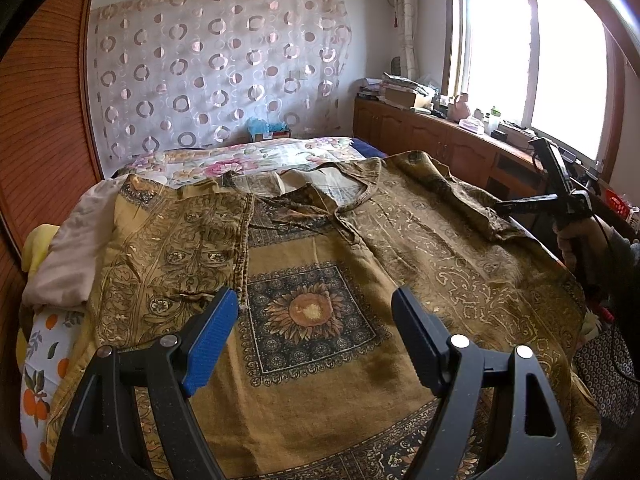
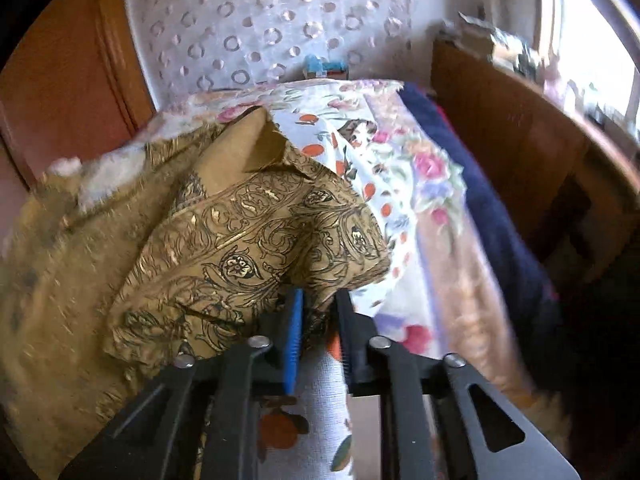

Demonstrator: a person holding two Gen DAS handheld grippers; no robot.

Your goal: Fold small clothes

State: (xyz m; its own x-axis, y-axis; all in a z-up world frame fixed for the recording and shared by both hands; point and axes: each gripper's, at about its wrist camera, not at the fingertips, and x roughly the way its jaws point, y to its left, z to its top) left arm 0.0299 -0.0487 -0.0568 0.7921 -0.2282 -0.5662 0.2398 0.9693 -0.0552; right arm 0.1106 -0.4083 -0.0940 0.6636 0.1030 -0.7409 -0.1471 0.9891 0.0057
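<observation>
Left tool (image 1: 316,336): fingers spread wide with nothing between them, hovering above the lower middle of the garment; blue ribbed pads (image 1: 212,340) face inward.
Right tool (image 2: 318,320): fingers drawn narrow, pinching a fold of the garment's edge; in the left wrist view it shows at the far right (image 1: 516,206), held in a hand (image 1: 576,236) beside the cloth's right margin.
Garment (image 1: 320,280): a mustard-brown shirt, spread front-up across the bed, collar toward the far end.
Garment print: dark scrolling vine and flower patterns down both sides, a square panel with a sunflower motif (image 1: 308,312) at the centre, ornamental bands along the bottom.
Garment shape: left side folded inward, its straight edge running alongside the centre panel; right sleeve area lifted and bunched where it is pinched, plain underside showing at the raised corner (image 2: 248,144).
Bed (image 1: 256,160): covered in floral sheets; an orange-fruit print sheet (image 1: 40,360) lies at the near left edge.
Pale cloth (image 1: 64,256): bundled just left of the garment.
Sideboard (image 1: 440,136): wooden, cluttered, along the right wall under the window (image 1: 532,56).
Curtain (image 1: 216,64): sheer, ring-patterned, on the far wall.
</observation>
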